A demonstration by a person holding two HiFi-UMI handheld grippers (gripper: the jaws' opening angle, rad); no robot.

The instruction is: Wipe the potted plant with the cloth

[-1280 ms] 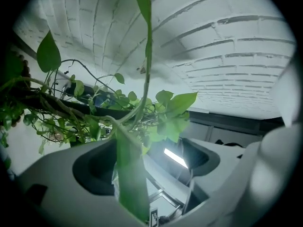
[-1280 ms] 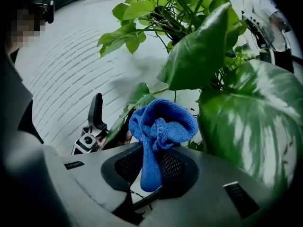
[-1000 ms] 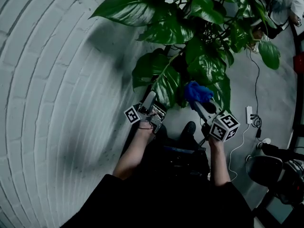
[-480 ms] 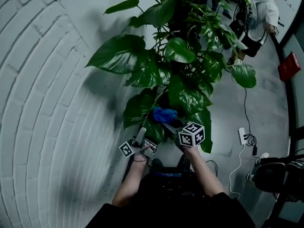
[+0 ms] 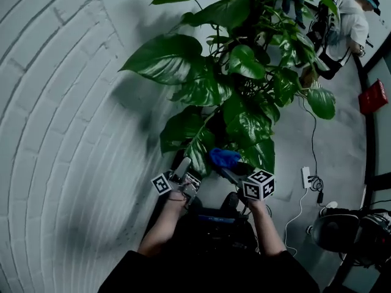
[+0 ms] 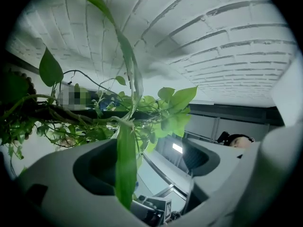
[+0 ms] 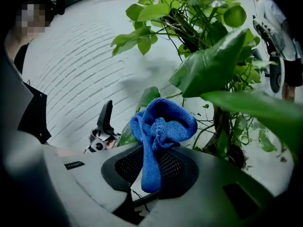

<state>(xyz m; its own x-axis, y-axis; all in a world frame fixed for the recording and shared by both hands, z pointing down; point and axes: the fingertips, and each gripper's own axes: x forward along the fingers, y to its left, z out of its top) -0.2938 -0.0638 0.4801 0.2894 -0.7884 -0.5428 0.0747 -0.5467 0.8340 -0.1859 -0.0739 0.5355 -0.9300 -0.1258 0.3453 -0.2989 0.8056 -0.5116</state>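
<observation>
The potted plant [image 5: 244, 102] has large glossy green leaves and stands against a white brick wall. My right gripper [image 5: 223, 167] is shut on a bunched blue cloth [image 5: 225, 157], held at the plant's lowest leaves. In the right gripper view the cloth [image 7: 163, 122] sticks up from the right gripper [image 7: 151, 167], just under a big leaf [image 7: 213, 65]. My left gripper [image 5: 183, 165] is to its left, at the tip of a low leaf [image 5: 198, 154]. That narrow leaf [image 6: 125, 169] hangs edge-on between the open jaws of the left gripper [image 6: 158, 174], against the left one.
The curved white brick wall [image 5: 61, 133] fills the left. A person [image 5: 351, 23] stands at the top right beside a red object [image 5: 372, 96]. A power strip with a cable [image 5: 305, 177] lies on the grey floor, with dark equipment [image 5: 342, 224] at the lower right.
The right gripper with the cloth has come in closer to the left gripper, under the lowest leaves. The head view has swung so that more of the plant shows.
</observation>
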